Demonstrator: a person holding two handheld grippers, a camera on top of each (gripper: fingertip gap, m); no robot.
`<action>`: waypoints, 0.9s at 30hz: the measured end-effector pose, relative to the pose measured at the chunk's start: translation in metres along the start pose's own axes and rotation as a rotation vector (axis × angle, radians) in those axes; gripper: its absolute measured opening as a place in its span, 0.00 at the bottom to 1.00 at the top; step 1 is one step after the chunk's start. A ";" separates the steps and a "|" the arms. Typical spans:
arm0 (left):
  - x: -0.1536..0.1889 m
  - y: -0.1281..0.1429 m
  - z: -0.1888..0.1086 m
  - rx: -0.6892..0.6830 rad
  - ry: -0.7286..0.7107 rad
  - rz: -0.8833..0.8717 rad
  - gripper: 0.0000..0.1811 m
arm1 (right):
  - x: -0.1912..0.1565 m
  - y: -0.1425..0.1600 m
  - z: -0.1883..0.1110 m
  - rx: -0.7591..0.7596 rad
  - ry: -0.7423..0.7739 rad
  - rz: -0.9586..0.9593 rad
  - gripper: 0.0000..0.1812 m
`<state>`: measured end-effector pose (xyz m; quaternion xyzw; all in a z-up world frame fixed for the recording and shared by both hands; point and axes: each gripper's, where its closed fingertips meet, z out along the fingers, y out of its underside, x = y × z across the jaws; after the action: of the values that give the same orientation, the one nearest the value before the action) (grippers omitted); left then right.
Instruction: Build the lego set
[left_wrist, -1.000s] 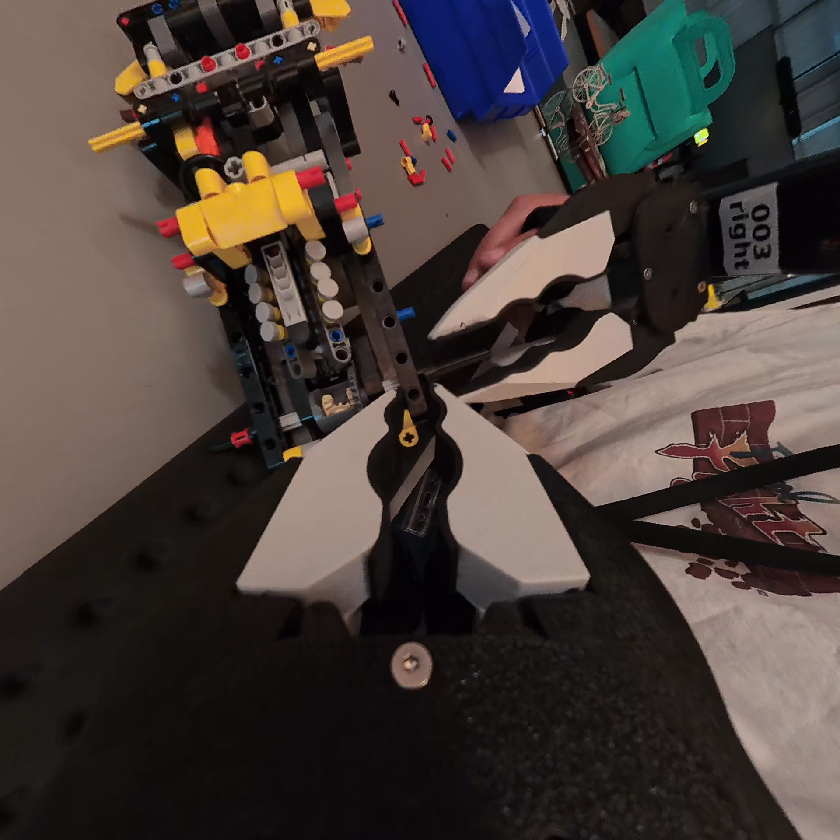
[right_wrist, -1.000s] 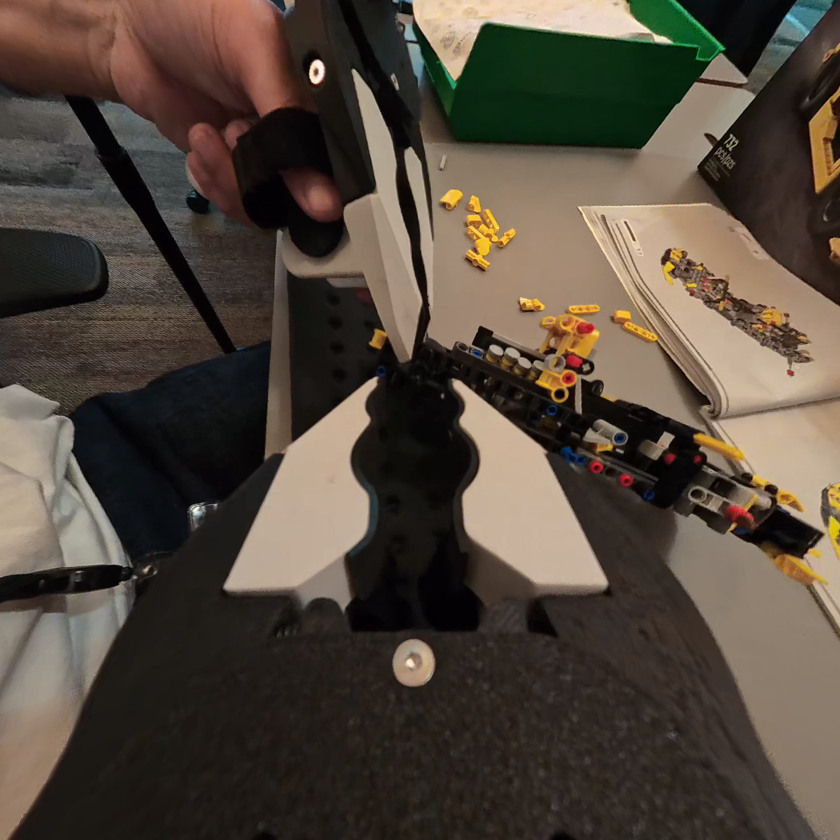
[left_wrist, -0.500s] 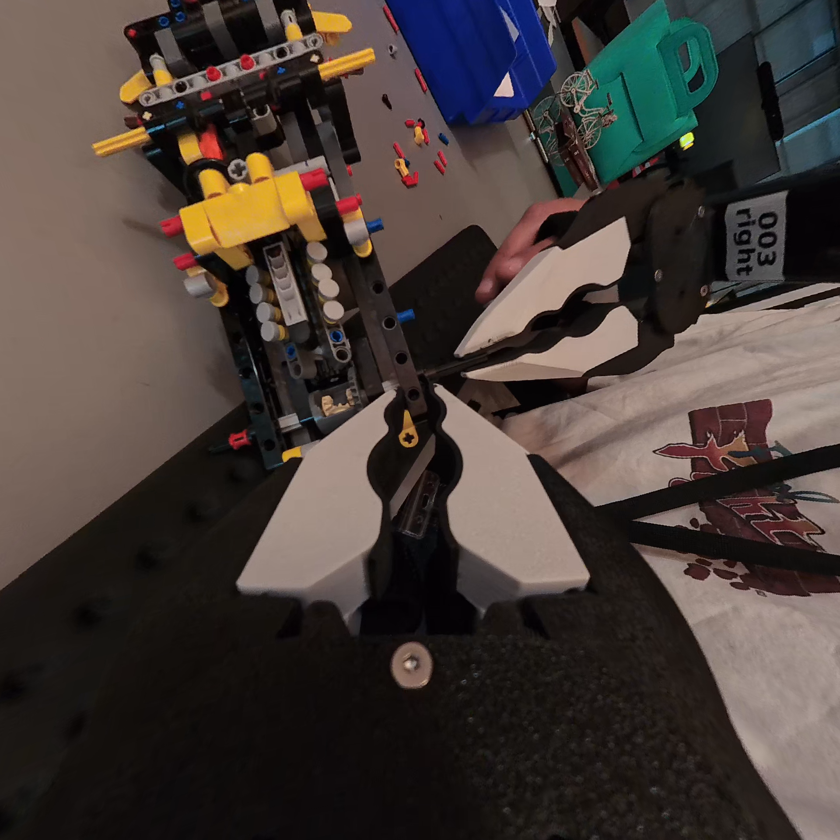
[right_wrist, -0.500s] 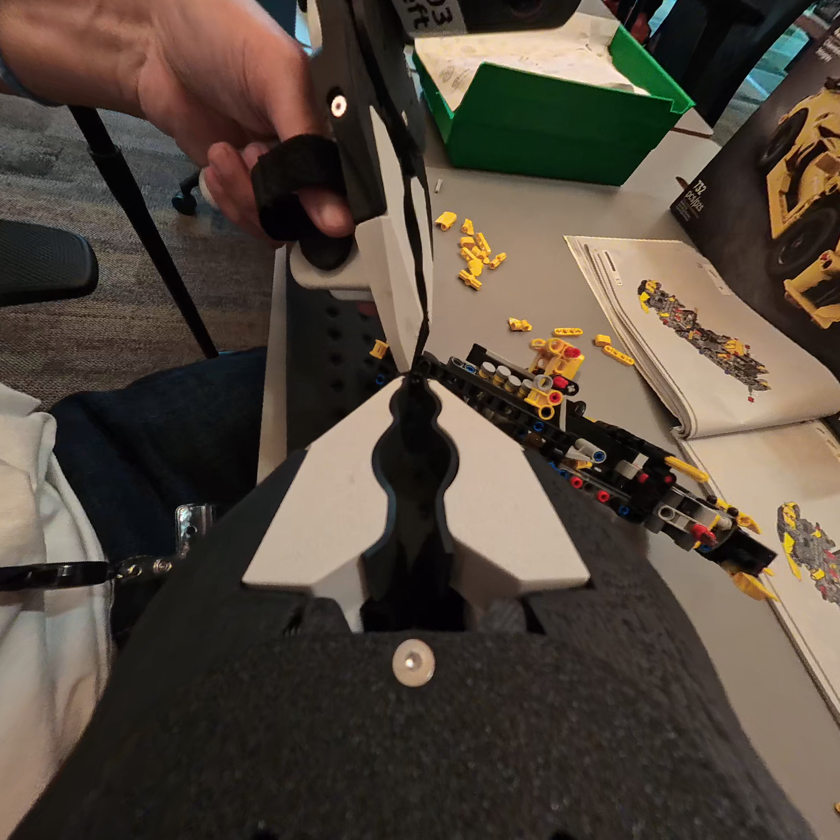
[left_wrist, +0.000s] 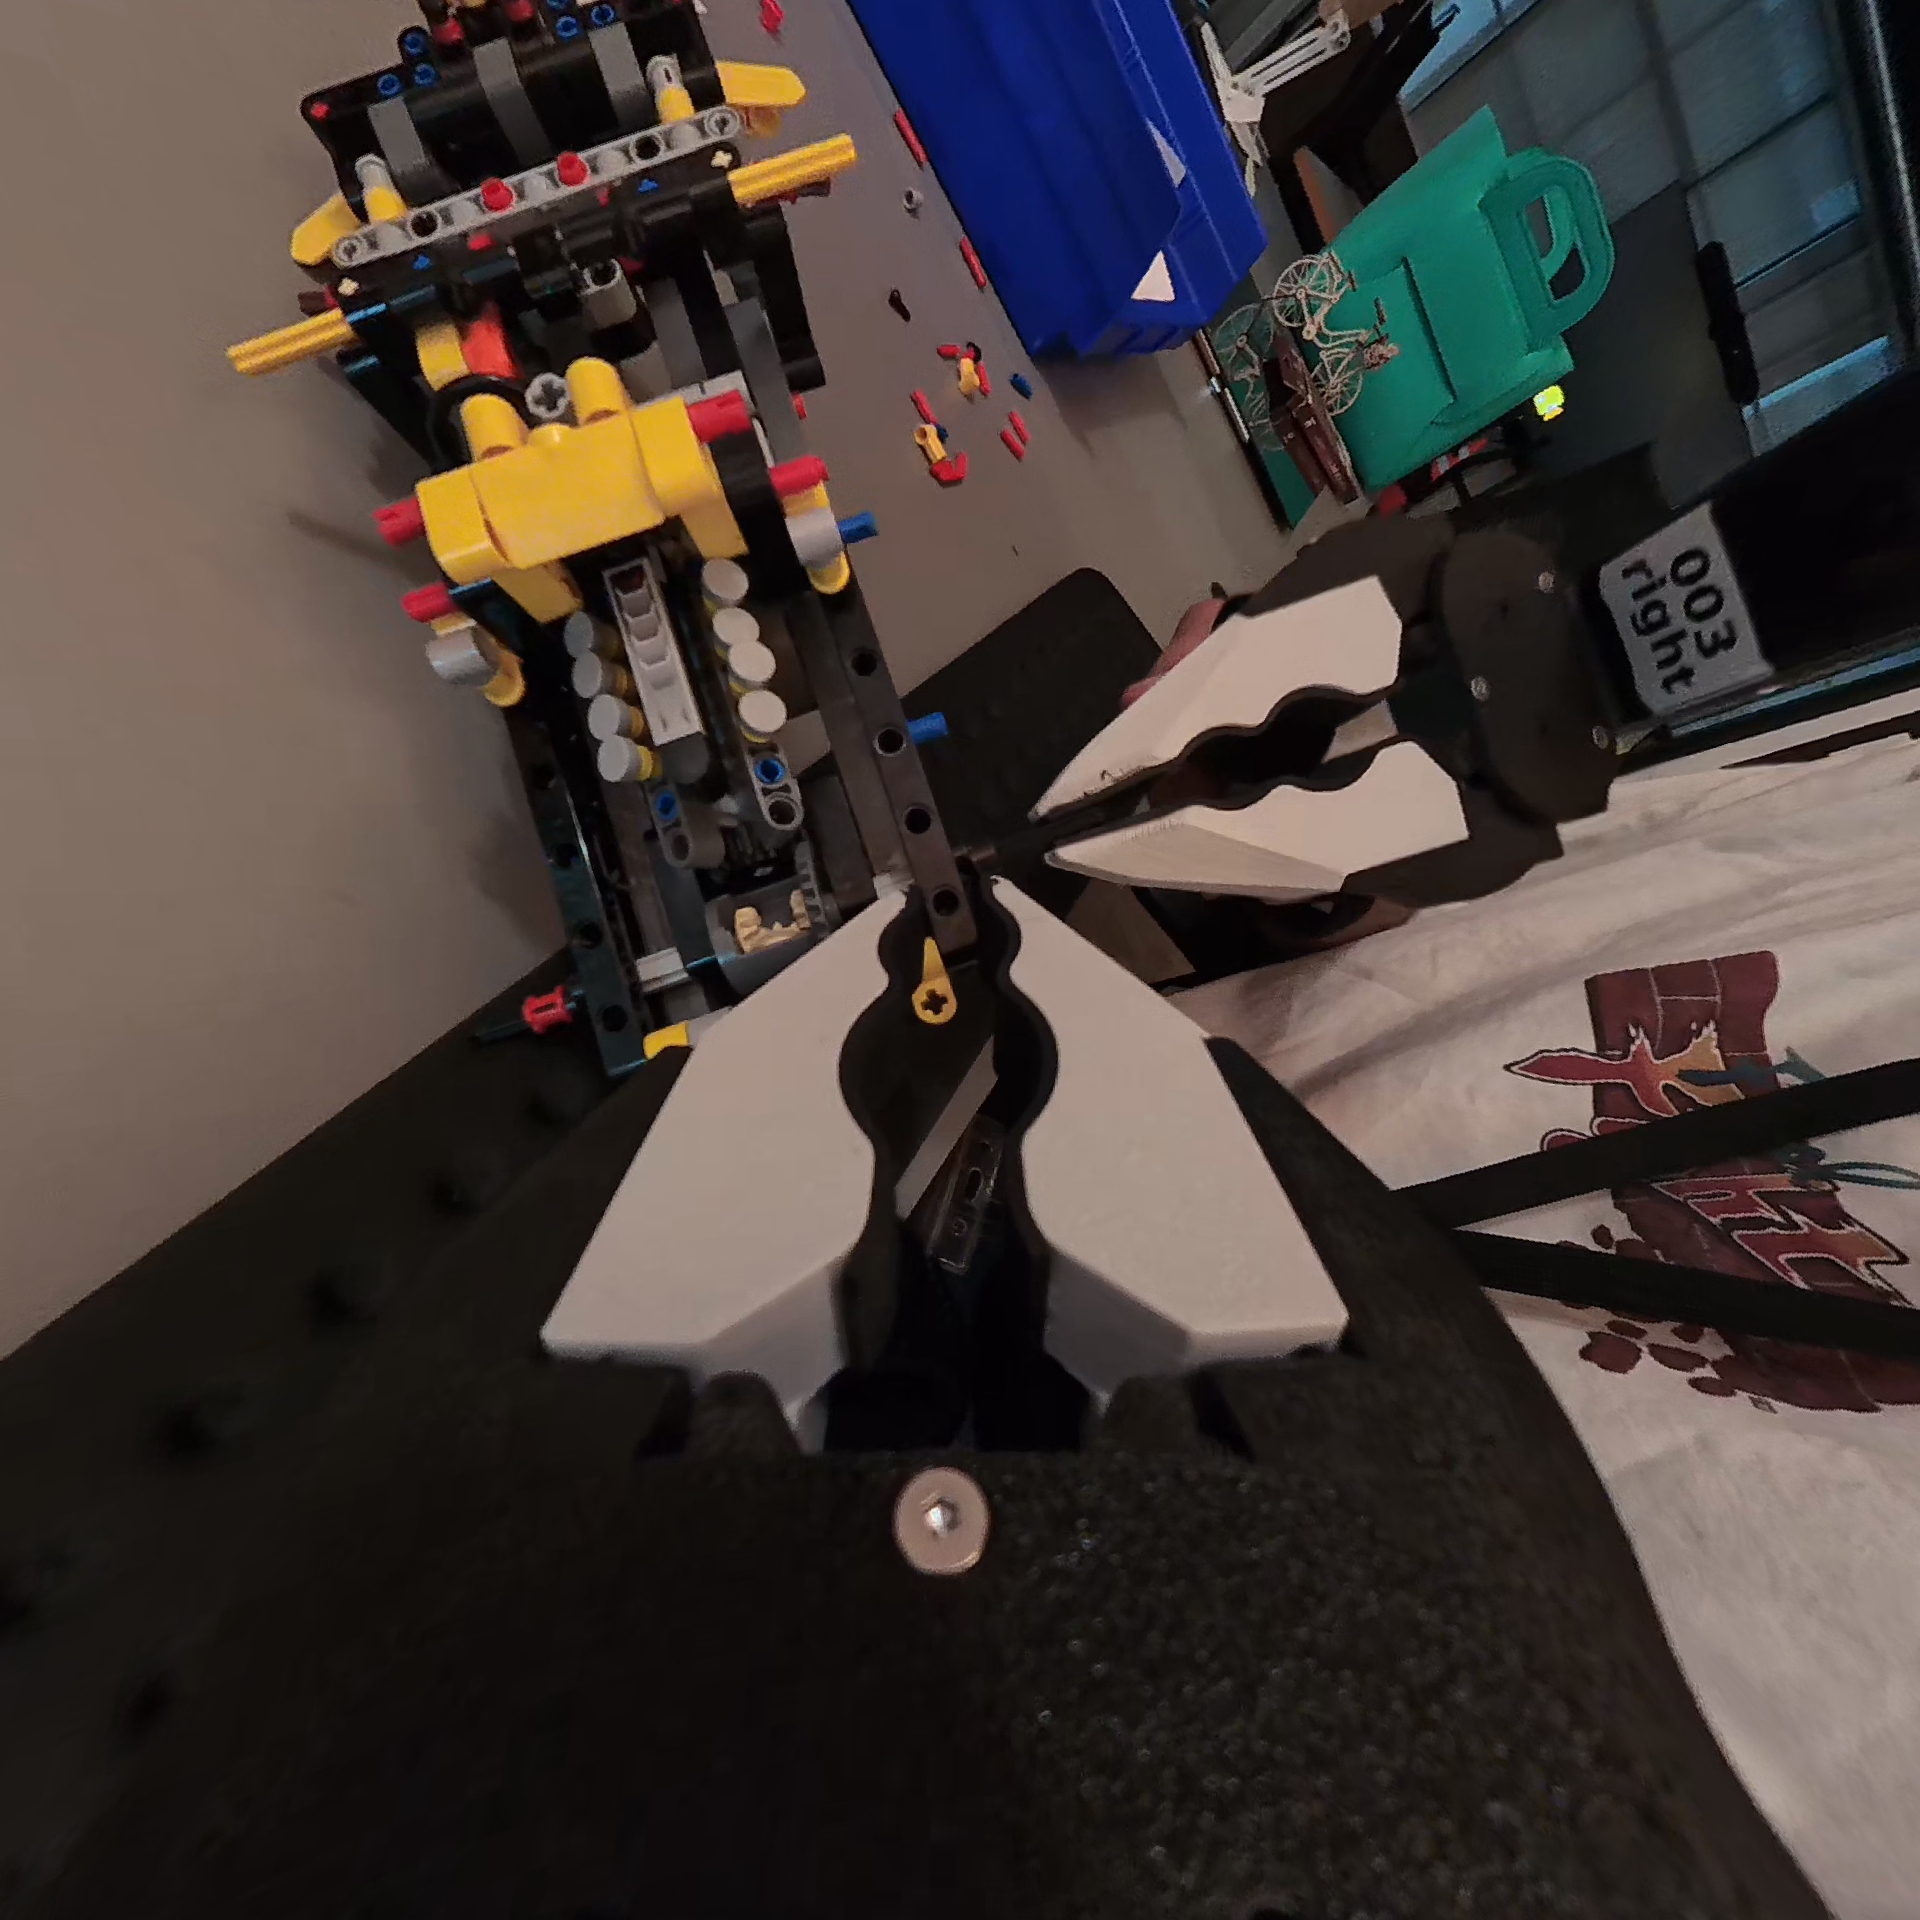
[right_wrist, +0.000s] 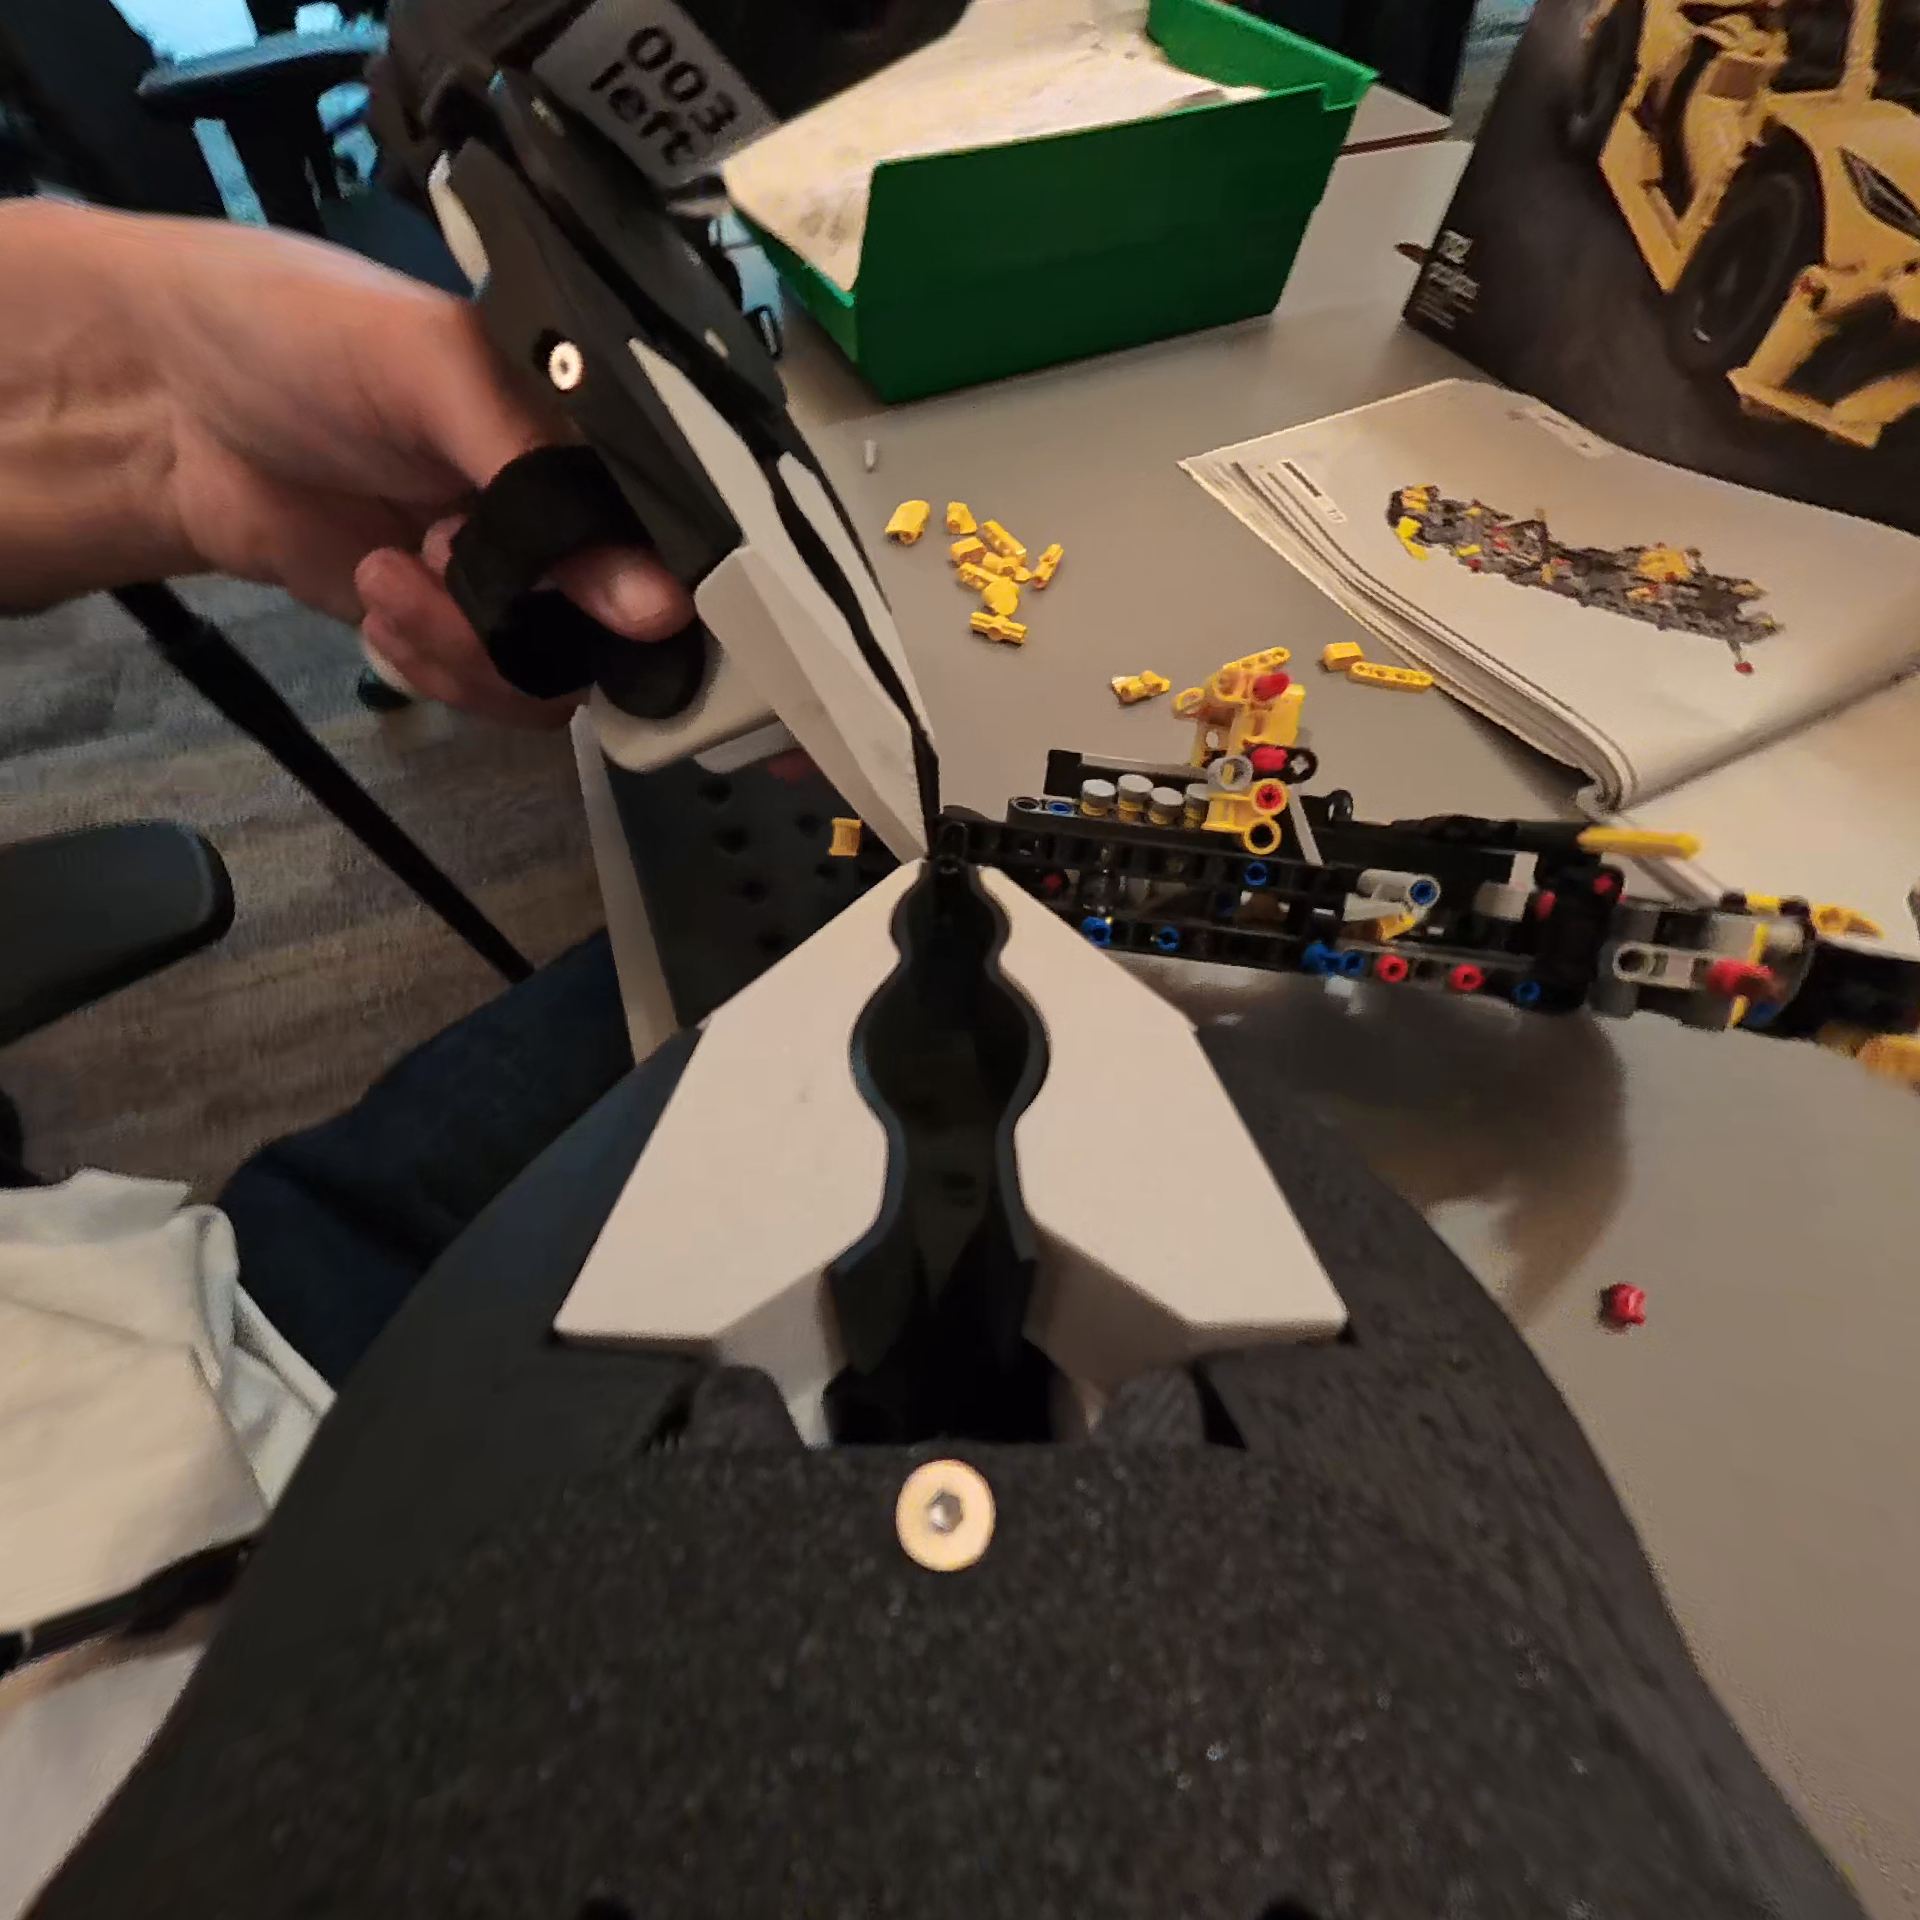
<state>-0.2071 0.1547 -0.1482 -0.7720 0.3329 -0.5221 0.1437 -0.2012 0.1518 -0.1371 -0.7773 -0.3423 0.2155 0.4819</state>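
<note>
The far end of the lego model (right_wrist: 1351, 894) runs off the right edge, away from the jaws. Where the left gripper (left_wrist: 951, 914) pinches the model's black beam (left_wrist: 904, 790), its tips cover the beam's end. The right gripper (right_wrist: 940, 873) nips something thin and dark, too small to make out. The hand (right_wrist: 260, 457) up and left of the jaws is blurry and cut off.

One lego chassis (right_wrist: 1351, 894), two grippers, one manual (right_wrist: 1621, 582), roughly twelve loose yellow pieces (right_wrist: 987, 566)
</note>
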 end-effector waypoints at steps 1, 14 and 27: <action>-0.001 0.001 0.001 -0.001 -0.012 0.006 0.05 | 0.000 0.002 0.000 0.010 0.010 0.035 0.02; -0.003 0.006 0.023 0.047 -0.113 0.058 0.05 | 0.007 0.027 -0.008 0.145 0.055 0.454 0.02; -0.004 0.006 0.023 0.028 -0.120 0.077 0.05 | 0.007 0.031 -0.003 -0.010 -0.016 0.274 0.02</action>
<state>-0.1895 0.1497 -0.1642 -0.7865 0.3457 -0.4734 0.1944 -0.1849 0.1456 -0.1632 -0.8175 -0.2377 0.2839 0.4412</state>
